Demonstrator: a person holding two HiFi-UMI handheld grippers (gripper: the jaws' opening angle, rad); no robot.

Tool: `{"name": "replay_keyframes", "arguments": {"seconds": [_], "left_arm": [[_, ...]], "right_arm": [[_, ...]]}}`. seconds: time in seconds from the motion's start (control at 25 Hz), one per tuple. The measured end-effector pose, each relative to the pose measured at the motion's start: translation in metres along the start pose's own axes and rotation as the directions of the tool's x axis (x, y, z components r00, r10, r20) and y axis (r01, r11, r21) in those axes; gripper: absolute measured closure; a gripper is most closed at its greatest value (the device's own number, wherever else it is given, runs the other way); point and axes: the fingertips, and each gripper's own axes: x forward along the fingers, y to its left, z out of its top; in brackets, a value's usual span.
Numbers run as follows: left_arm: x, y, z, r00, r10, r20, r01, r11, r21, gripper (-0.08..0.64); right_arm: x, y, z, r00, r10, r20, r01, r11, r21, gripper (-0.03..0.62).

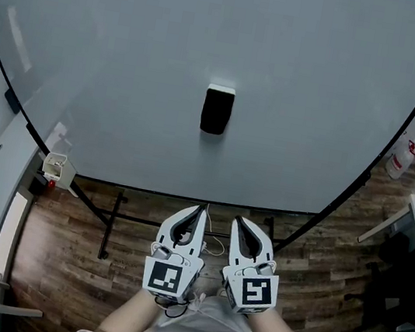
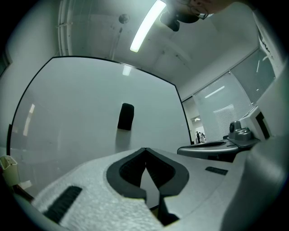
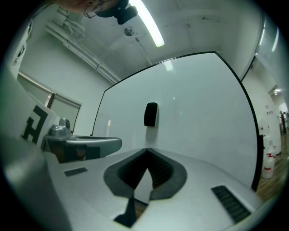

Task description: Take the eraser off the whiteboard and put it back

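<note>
Head view had the black eraser stuck upright near the middle of the whiteboard, with nothing touching it. Both tools sat side by side, well short of the board, over the wooden floor. The left gripper had its jaws closed tip to tip on nothing. The right gripper matched it, jaws together and empty, both aimed toward the eraser.
</note>
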Motion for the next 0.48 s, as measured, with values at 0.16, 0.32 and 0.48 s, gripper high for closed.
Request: {"name": "replay_keyframes", "arguments": {"seconds": [0.16,0.32,0.48], "left_arm": [[-0.0002,-0.0023,0.0015,1.0,0.002,-0.004,-0.002,1.0,-0.02,0.543],[0.0001,-0.002,0.001,1.0,0.005,-0.009,-0.005,1.0,-0.028,0.543],[0.0045,-0.006,0.003,1.0,0.008,-0.013,-0.009,1.0,-0.021,0.543]], "right_arm": [[-0.0024,-0.0011,-0.0016,1.0,-0.004,-0.002,0.004,1.0,-0.005,0.566],[-0.0014,-0.0005,-0.0037,1.0,0.008,0.01,-0.008,1.0,0.007,0.568],[-0.0015,-0.0043,-0.0024,1.0,0.007,-0.002,-0.007,1.0,0.015,0.568]]}}
